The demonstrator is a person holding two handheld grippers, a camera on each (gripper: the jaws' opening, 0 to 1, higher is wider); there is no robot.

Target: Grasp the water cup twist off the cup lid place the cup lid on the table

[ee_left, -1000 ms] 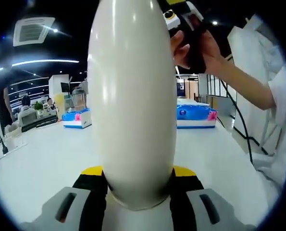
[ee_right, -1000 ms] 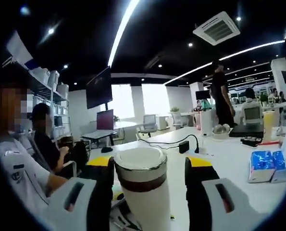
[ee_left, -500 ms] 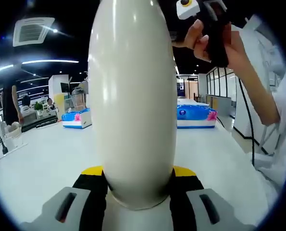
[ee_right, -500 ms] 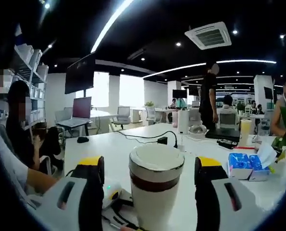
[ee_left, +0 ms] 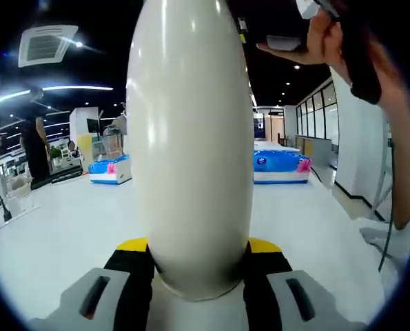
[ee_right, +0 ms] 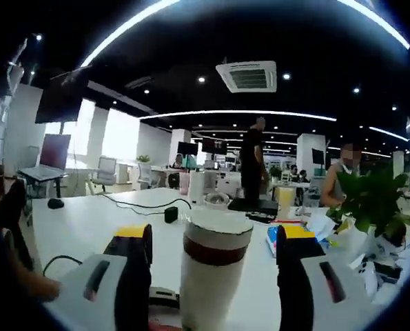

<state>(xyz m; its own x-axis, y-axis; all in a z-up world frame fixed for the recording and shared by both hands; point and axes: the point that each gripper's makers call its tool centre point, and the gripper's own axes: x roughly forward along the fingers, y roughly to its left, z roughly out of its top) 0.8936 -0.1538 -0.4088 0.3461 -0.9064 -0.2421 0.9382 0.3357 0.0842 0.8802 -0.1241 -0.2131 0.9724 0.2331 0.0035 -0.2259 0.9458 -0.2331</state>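
White tabletop (ee_right: 94,227) of an open office lies under both grippers. The left gripper (ee_left: 199,265) stays clenched on the water cup (ee_left: 191,138). The right gripper (ee_right: 211,241) has swung round, jaws still spread either side of the cup lid (ee_right: 218,224), untouched; beyond, a plant (ee_right: 373,200) has come into sight. Twisting is not yet begun.

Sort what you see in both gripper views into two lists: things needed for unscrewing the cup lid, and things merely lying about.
Needed:
water cup
cup lid
left gripper
right gripper
table

Lying about:
tissue packs
potted plant
power strip with cable
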